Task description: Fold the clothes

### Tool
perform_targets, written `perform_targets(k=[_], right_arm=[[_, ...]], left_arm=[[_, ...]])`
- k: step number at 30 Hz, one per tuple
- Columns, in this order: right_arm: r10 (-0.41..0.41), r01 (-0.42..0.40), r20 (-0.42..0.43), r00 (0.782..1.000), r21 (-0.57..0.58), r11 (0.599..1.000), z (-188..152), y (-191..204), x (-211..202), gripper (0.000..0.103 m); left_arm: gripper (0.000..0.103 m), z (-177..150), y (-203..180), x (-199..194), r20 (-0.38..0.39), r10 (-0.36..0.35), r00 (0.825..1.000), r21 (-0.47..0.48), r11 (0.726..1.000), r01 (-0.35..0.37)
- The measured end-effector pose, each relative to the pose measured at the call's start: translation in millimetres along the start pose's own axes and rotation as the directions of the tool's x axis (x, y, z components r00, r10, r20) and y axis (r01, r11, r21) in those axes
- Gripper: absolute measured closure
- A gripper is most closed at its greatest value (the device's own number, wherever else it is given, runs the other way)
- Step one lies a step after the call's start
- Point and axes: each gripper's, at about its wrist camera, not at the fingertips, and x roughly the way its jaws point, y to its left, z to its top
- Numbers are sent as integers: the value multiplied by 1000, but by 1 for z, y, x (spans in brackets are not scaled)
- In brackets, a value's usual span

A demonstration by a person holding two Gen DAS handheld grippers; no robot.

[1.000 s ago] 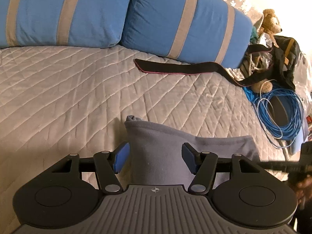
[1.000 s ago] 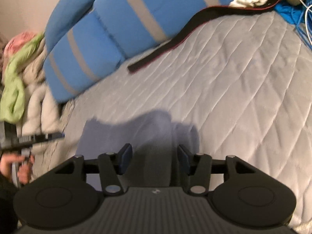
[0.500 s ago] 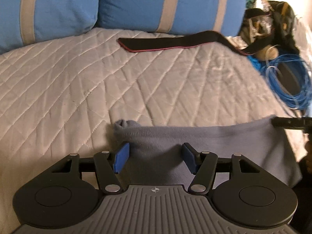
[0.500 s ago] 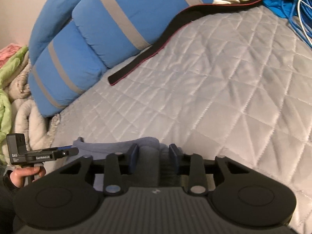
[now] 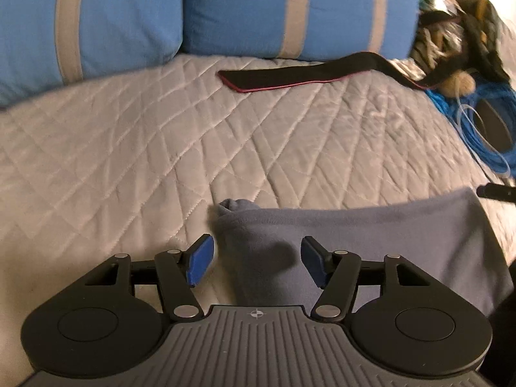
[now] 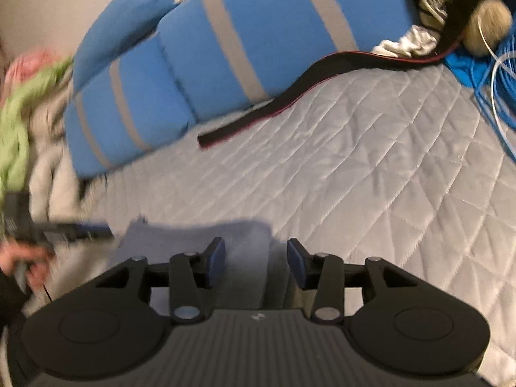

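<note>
A grey fleece garment [image 5: 371, 242] lies spread across the near part of the quilted bed [image 5: 161, 161]. Its bunched left end sits between the blue pads of my left gripper [image 5: 256, 251], which stands open, with the pads not pressing the cloth. In the right wrist view the garment's [image 6: 200, 235] right end lies between the fingers of my right gripper [image 6: 256, 253]. Those jaws are opening, with a dark gap at the right pad. The right gripper's tip [image 5: 496, 192] shows at the garment's far right corner. A hand [image 6: 22, 258] holds the blurred left gripper [image 6: 80, 229].
Blue pillows with beige stripes [image 5: 290, 9] line the head of the bed. A black strap with a red edge [image 5: 290, 75] lies in front of them. A coil of blue cable [image 5: 483, 135], a plush toy [image 5: 458, 80] and a dark bag crowd the right. Green and pink clothes [image 6: 19, 122] pile at the left.
The garment, bunched and raised a second ago, now lies stretched wide and flat. The right jaws narrowed on the cloth, then widened. The left gripper sank toward the bed.
</note>
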Motion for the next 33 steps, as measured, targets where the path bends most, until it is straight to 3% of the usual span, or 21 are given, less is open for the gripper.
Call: perform_targets(k=[4,8,12,15,18,20,24,26,30,33], right_arm=[[-59,56,-38,998,-73,996,-22,27,-13,45],[-143,138,-20,989,-161,977,-46,49,-18,45],[-183,178,-12,983,-192,965,-58,61,-14,45],[-291,269,-33,956,-289,919,-68,70,0,44],[-336,302,-47,941,-336,892,-75,68,7,43],[-344,308,-51,938,-338,889,-76,64,6,42],[-356,318,-51,933,-343,884,-79,63,2,41],[-368,329,-48,928,-357,875,-81,66,1,41],[-388,338,-57,920,-388,857,-84,70,-3,41],[-387,330,-74,919,-391,859,-83,69,-7,39]], left_arm=[[44,7,-33,-33,37,-65,997,99,993,61],[44,15,-91,-38,57,-182,982,248,955,162],[44,19,-150,-7,86,-229,970,388,904,179],[44,21,-176,32,66,-269,961,422,880,217],[44,21,-190,73,11,-301,954,449,854,264],[43,20,-191,96,-26,-301,953,430,857,282],[42,28,-171,116,-58,-403,913,327,857,399],[42,30,-163,119,-62,-428,902,302,853,425],[42,33,-158,118,-57,-441,896,266,858,440],[42,38,-154,115,-31,-415,909,249,878,410]])
